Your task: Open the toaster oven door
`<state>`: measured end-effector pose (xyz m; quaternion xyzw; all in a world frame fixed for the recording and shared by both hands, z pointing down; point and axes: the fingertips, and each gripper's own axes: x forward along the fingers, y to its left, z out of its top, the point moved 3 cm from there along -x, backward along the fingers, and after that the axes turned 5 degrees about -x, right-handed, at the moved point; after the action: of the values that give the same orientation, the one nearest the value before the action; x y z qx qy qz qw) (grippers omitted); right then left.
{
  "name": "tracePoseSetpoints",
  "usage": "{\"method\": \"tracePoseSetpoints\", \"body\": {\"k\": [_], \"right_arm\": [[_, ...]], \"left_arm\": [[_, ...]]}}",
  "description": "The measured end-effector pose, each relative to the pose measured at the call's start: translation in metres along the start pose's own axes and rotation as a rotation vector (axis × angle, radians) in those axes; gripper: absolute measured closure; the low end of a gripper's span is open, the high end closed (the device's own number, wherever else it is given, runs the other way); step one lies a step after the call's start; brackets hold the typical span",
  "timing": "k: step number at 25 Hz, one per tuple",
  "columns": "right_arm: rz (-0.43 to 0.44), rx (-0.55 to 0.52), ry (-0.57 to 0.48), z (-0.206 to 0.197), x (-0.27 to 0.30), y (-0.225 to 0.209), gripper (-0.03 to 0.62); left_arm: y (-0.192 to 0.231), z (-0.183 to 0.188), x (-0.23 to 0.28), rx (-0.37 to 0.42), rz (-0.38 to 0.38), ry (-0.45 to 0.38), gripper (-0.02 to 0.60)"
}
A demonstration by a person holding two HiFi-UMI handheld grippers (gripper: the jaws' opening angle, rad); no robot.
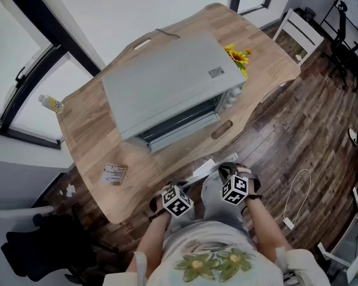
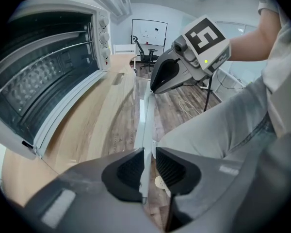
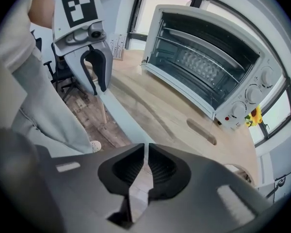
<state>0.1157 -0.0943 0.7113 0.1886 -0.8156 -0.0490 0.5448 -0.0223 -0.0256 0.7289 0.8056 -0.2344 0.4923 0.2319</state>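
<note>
Here, toaster oven (image 1: 167,82): stands on the wooden table (image 1: 89,136) with its front toward the person. Both gripper views look straight in at the bare racks, so the mouth is uncovered.
Door (image 3: 117,116): already swung down from the hinge along the oven's lower front. It lies about level and reaches out to the near edge of the table. The wood shows through its glass, and its pale free edge is the part closest to the person.
Left claw (image 2: 150,154): closed on that pale edge, which passes between the 2 pads as a thin slab seen along its length.
Right claw (image 3: 146,147): drawn in to a narrow slit, with the same pale edge leading straight into it. This reads as a pinch on the door, though the contact itself is small in view.
Key relation: the free edge runs crosswise from 1 claw to the other, and the hinge lies beyond both, farther from the person. Neither hand is nearer, as each sits at its own end of the edge.
Stage (judged): the opening looks all but complete. What remains is probably to settle the door at its stop and release it.
Risk (judged): unequal pressure from the 2 hands could twist the door on its hinge, and pushing down past the stop could tip the oven forward.
Surroundings: sunflowers (image 1: 238,57) beside the oven's right side and a small bottle (image 1: 51,103) at the table's left end.
</note>
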Motion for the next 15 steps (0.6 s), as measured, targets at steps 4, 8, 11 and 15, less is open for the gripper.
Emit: {"method": "tracePoseSetpoints", "body": {"k": [4, 8, 11, 15], "right_arm": [[0.015, 0.002, 0.012, -0.001, 0.006, 0.0, 0.568], [0.026, 0.001, 0.023, -0.001, 0.011, 0.001, 0.568], [0.026, 0.002, 0.021, 0.001, 0.011, 0.002, 0.568], [0.013, 0.023, 0.007, 0.005, 0.004, 0.003, 0.568]], "left_arm": [[-0.005, -0.003, 0.007, -0.006, -0.017, 0.011, 0.497], [-0.006, -0.005, 0.011, -0.015, -0.021, 0.014, 0.497], [-0.005, -0.003, 0.009, -0.035, -0.027, -0.005, 0.497], [0.0, 0.007, -0.004, -0.11, -0.035, -0.083, 0.497]]}}
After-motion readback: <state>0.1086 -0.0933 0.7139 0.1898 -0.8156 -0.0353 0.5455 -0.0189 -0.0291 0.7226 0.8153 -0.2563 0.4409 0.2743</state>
